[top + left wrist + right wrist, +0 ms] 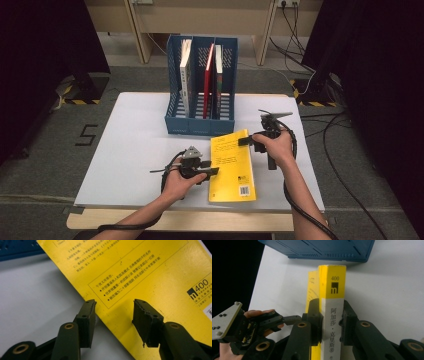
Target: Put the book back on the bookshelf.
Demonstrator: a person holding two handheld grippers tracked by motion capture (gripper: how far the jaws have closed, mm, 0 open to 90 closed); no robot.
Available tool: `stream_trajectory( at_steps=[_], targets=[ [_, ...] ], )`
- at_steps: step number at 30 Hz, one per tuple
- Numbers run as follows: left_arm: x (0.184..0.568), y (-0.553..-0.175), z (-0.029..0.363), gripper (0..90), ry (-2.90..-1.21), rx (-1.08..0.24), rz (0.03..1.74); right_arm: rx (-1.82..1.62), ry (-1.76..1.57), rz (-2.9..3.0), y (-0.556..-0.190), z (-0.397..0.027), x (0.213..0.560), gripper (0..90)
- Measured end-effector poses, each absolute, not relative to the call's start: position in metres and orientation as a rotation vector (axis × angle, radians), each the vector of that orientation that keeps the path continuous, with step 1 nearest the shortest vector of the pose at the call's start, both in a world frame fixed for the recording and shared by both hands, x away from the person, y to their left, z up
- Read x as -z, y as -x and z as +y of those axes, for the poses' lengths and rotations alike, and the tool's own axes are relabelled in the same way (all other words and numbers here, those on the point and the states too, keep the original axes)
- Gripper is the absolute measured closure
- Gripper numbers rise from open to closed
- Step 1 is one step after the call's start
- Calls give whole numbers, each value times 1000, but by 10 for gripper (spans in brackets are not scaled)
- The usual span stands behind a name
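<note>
A yellow paperback (231, 167) lies on the white table (135, 150) in front of the blue file rack (201, 125). My right gripper (246, 141) is at the book's far right corner. In the right gripper view its jaws press on both sides of the yellow and white spine (332, 285), so my right gripper (330, 303) is shut on the book. My left gripper (214, 171) sits at the book's left edge. In the left gripper view my left gripper (113, 307) stands open, one jaw over the table and one over the yellow cover (150, 277).
The rack holds a white book (185, 75), a red book (208, 80) and a dark book (218, 75), all upright. Bare white table spreads left of the rack and the book. Cables trail on the floor at the right. The table's front edge is near my forearms.
</note>
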State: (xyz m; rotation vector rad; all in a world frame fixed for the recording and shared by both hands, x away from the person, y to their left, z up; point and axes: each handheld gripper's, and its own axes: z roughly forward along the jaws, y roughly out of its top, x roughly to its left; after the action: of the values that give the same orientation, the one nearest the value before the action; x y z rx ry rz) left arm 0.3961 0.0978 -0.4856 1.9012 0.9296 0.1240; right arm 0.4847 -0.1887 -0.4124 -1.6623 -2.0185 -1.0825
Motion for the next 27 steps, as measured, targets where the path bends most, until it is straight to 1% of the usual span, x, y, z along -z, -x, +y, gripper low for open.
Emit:
stream_trajectory(
  at_steps=[4,9,14,27],
  targets=[
    [475,-395,113,495,-1892,-191,926,1106,1644,-2022,-481,-189,406,754],
    [467,-394,143,477,-1890,-292,938,1143,1640,-2042,-476,-188,396,755],
    [468,-395,168,452,-1861,-330,990,1176,1630,-2066,-474,-187,388,756],
    [475,-395,215,448,-1794,-429,1109,1254,1607,-2100,-465,-185,371,757]
  ],
)
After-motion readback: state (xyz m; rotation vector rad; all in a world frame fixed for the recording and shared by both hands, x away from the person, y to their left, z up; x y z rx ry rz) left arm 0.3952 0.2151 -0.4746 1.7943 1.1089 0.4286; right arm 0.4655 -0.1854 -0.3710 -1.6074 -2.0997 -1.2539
